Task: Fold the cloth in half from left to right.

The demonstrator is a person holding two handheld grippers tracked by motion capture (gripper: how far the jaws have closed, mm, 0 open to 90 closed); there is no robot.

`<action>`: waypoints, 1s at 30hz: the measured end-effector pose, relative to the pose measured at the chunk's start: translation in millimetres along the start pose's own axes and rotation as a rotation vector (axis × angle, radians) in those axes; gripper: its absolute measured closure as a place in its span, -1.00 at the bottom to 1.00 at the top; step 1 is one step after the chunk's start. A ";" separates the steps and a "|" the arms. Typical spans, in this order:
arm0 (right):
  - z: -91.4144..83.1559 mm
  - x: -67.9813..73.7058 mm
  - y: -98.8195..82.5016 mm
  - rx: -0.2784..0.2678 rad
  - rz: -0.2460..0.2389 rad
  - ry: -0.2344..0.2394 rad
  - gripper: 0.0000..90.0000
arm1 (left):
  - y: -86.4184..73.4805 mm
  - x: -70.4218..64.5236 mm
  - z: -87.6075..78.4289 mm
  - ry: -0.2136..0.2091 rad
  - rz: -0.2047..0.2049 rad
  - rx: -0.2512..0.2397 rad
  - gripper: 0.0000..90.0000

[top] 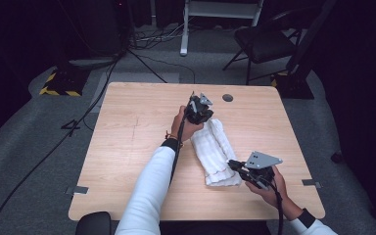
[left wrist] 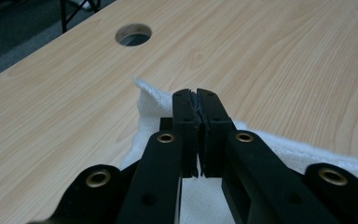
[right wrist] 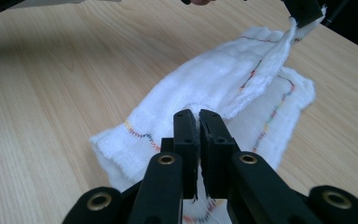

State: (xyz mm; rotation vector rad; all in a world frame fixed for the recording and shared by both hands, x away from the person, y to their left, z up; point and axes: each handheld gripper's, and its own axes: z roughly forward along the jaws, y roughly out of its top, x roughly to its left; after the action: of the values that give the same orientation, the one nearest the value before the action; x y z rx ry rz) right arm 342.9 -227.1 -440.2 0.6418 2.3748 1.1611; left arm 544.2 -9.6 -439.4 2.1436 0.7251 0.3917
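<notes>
From above, on the wooden table (top: 127,147), a white towel (top: 214,152) lies folded lengthwise right of centre. Left gripper (top: 199,111) pinches its far end; right gripper (top: 236,166) pinches the near end. A round cable hole (top: 227,98) sits just beyond the towel; a black chair (top: 264,41) and floor cables (top: 54,142) stand well clear behind the table.

Along the left gripper (left wrist: 199,95), the jaws are closed tight on the towel's (left wrist: 158,100) edge, with the hole (left wrist: 133,34) ahead.

Along the right gripper (right wrist: 199,114), the jaws are clamped on a fold of the towel (right wrist: 205,79), whose coloured stitching (right wrist: 142,134) runs along the hem. The far corner rises to the other gripper (right wrist: 305,11).
</notes>
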 end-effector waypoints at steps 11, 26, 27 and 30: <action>-5.8 -20.0 -42.5 0.107 0.127 -0.023 0.20 | -5.4 -43.1 -8.2 -0.023 0.017 0.077 -0.36; 10.7 -39.3 -53.8 0.183 0.122 -0.054 -0.02 | -77.2 -95.0 -56.9 -0.158 0.167 0.160 -0.43; 11.3 -38.6 -54.1 0.183 0.125 -0.045 -0.02 | -82.5 -105.7 -56.3 -0.152 0.210 0.192 -0.43; 12.7 -37.1 -54.6 0.193 0.114 -0.044 -0.02 | -87.8 -112.1 -53.8 -0.148 0.223 0.209 -0.42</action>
State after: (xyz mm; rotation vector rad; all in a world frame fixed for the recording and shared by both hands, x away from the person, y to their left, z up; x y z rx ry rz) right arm 367.8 -270.1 -485.5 0.8672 2.4594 0.9580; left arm 397.3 -2.4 -478.6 2.4322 0.4605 0.2798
